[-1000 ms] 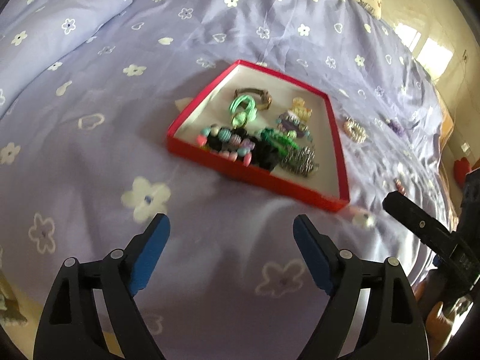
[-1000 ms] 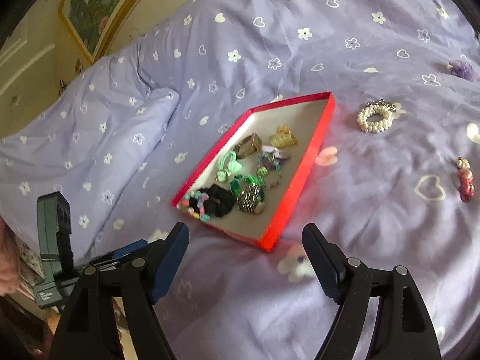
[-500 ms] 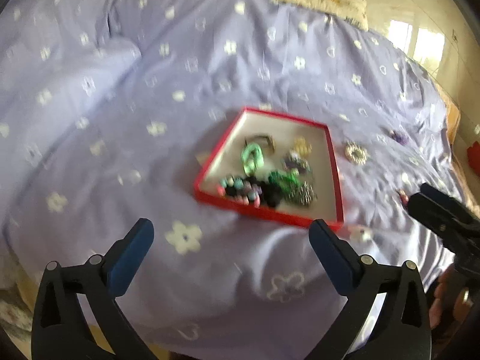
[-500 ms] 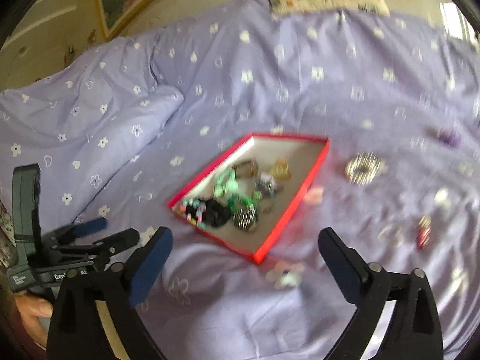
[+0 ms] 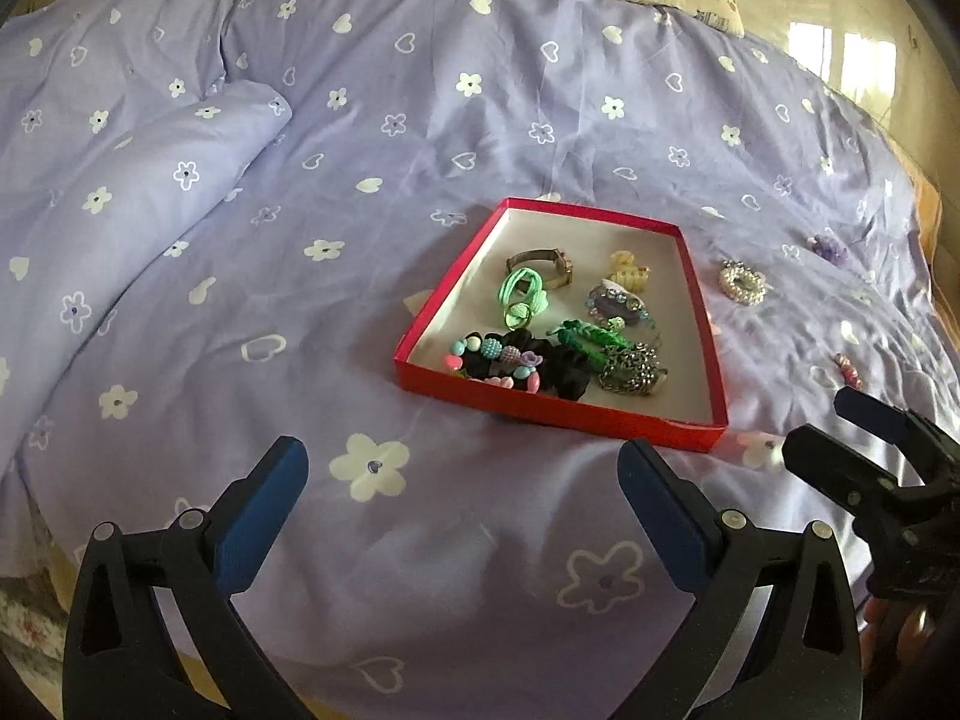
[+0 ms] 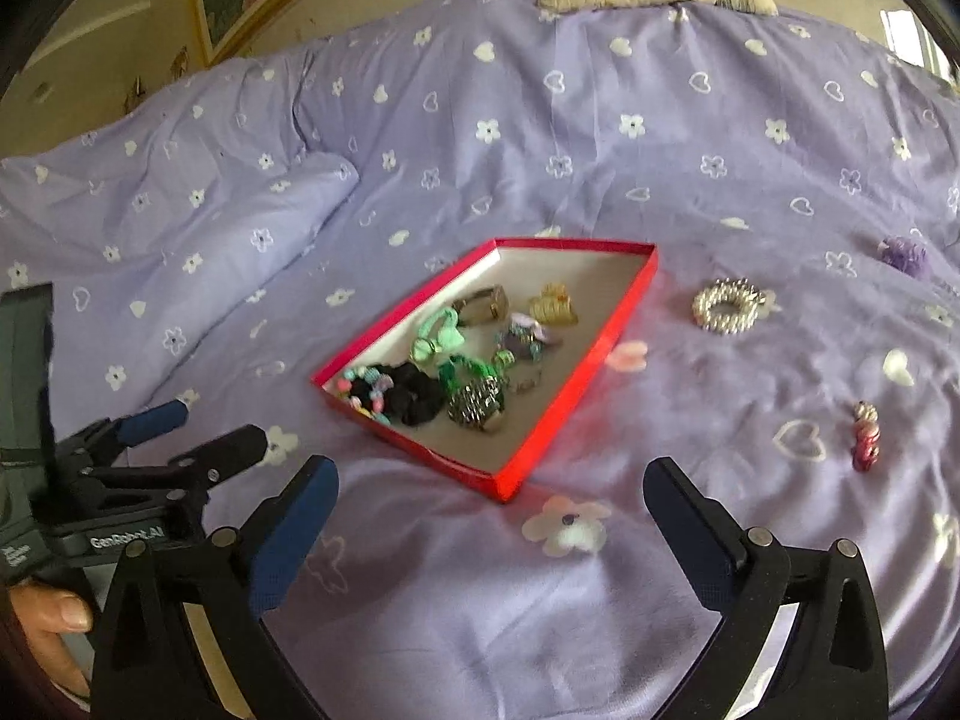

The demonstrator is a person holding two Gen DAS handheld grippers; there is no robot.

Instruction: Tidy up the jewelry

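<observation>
The left claw (image 5: pixel 462 468) gapes wide with nothing between its blue pads, hovering over the bedspread (image 5: pixel 180 240) near the bed's edge. The right claw (image 6: pixel 489 489) is just as wide and just as empty, beside it. Ahead of both lies the red box (image 6: pixel 570 384), holding most of the jewelry: a watch (image 5: pixel 540 261), a green band (image 5: pixel 522 294), a black scrunchie (image 5: pixel 540 360), beads, a silvery piece.

Judging by that, the sorting is well along but unfinished. Three pieces lie loose on the cover to the box's right: a pearl ring (image 6: pixel 727 313) just beside it, a pink charm (image 6: pixel 865 437) nearer the right claw, and a purple piece (image 6: pixel 905 253) farthest off.

The fisheye shrinks the boxed items into a tangle; I cannot tell each apart. The purple piece is too small to identify.
</observation>
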